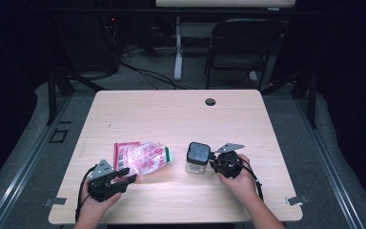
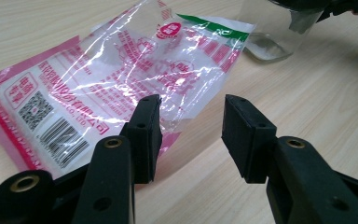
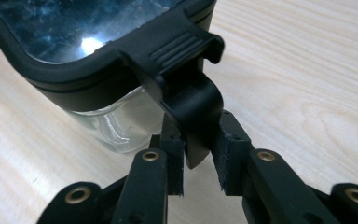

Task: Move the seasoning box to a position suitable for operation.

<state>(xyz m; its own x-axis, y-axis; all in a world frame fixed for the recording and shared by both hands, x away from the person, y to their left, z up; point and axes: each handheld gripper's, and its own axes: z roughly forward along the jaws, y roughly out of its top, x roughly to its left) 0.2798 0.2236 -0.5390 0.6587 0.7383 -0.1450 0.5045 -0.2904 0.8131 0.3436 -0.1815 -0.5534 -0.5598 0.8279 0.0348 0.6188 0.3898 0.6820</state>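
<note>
A clear plastic bag (image 1: 140, 157) with pink and red print and a green corner lies flat on the wooden table (image 1: 181, 114). In the left gripper view the bag (image 2: 121, 70) has its near edge under my left gripper (image 2: 191, 126), whose jaws stand open and press on nothing. To the right stands a small glass jar (image 1: 198, 158) with a black lid (image 3: 98, 28). My right gripper (image 3: 198, 158) comes at it from the right and is shut on the lid's black latch (image 3: 191, 93), a pad on each side. In the high view the left gripper (image 1: 124, 177) sits at the bag's lower left.
A round cable hole (image 1: 210, 101) sits near the table's far edge. Beyond the table stand a dark chair (image 1: 240, 45) and a white desk leg (image 1: 177, 52), with cables on the floor. Metal clips (image 1: 296, 200) mark the front corners.
</note>
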